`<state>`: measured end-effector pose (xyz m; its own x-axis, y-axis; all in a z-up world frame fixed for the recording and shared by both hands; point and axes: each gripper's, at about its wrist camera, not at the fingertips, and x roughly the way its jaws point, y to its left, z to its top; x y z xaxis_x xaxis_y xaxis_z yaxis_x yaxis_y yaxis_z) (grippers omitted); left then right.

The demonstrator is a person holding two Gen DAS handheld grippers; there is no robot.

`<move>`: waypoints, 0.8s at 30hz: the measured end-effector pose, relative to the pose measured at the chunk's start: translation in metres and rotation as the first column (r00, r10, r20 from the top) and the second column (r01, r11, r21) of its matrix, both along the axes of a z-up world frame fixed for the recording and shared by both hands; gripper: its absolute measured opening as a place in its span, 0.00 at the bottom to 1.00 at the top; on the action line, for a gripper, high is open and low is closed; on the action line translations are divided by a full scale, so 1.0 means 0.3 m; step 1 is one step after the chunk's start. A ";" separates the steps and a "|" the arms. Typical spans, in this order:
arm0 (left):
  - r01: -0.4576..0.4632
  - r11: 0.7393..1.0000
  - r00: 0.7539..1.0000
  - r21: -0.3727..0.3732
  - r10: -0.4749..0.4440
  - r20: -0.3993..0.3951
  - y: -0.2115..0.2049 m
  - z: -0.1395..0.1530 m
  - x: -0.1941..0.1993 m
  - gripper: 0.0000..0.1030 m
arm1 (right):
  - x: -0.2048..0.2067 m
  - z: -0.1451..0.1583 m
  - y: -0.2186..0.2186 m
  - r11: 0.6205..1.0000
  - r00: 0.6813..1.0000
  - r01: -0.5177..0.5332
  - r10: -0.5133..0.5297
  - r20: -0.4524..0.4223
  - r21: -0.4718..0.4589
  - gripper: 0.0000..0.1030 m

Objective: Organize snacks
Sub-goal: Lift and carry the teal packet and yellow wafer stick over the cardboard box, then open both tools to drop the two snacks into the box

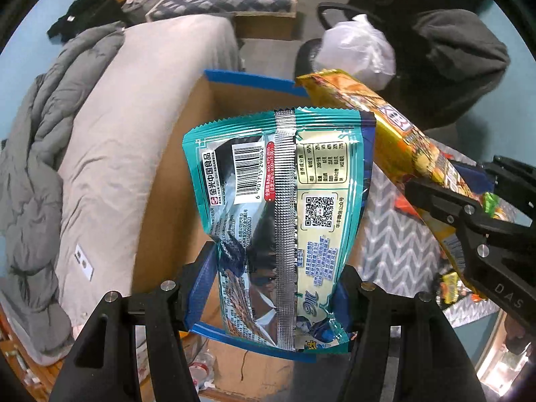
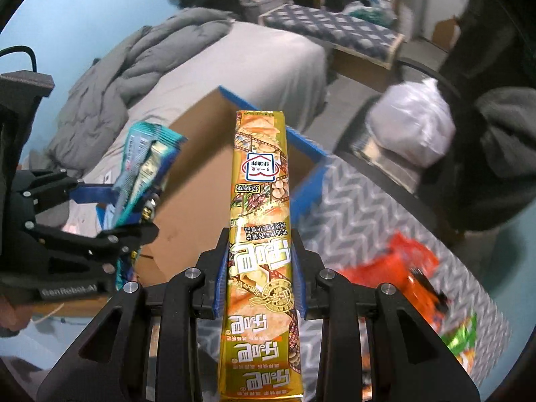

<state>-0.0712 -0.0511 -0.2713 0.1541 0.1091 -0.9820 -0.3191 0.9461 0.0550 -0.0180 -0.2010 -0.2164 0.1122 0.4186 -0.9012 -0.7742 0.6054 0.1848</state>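
Two grippers each pinch a snack above the open cardboard box [image 1: 174,181], the landmark here. Left gripper [image 1: 273,288] clamps a teal packet [image 1: 281,207] by its lower sides, hanging over the box mouth. Right gripper [image 2: 259,268] squeezes a long gold snack box [image 2: 261,234] near the blue-taped far rim. Beside the cardboard box, an orange packet [image 2: 398,268] lies on a chevron cloth [image 2: 355,207]; a grey bed [image 1: 110,140] stands on its other side.

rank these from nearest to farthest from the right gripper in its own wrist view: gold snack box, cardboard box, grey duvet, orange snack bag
1. gold snack box, clamped in the right gripper jaws.
2. orange snack bag, lower right on the zigzag cloth.
3. cardboard box, straight ahead.
4. grey duvet, upper left on the bed.
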 end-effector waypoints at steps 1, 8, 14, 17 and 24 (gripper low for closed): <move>-0.007 1.000 1.000 0.005 0.007 -0.005 0.022 -0.012 0.000 0.60 | 0.001 -0.010 0.036 1.000 1.000 -0.013 0.013 -0.005 -0.002 0.29; -0.031 0.999 0.999 0.036 0.033 -0.042 0.147 -0.058 -0.010 0.60 | 0.014 -0.083 0.228 0.997 0.997 -0.068 0.067 -0.033 -0.024 0.29; -0.043 0.998 0.998 0.047 0.045 -0.054 0.191 -0.093 -0.011 0.60 | 0.030 -0.145 0.342 0.993 0.995 -0.091 0.087 -0.054 -0.077 0.29; -0.052 0.998 0.997 0.048 0.055 -0.058 0.211 -0.111 -0.006 0.60 | 0.032 -0.174 0.376 0.991 0.993 -0.101 0.095 -0.065 -0.092 0.29; -0.067 0.995 0.993 0.073 0.074 -0.097 0.236 -0.132 0.003 0.61 | 0.046 -0.208 0.403 0.991 0.989 -0.089 0.076 -0.124 -0.102 0.36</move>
<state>-0.0702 0.0197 -0.3110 0.0452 0.1846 -0.9818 -0.3743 0.9143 0.1547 -0.0043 -0.0800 -0.2789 -0.0298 0.3220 -0.9463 -0.7983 0.5620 0.2164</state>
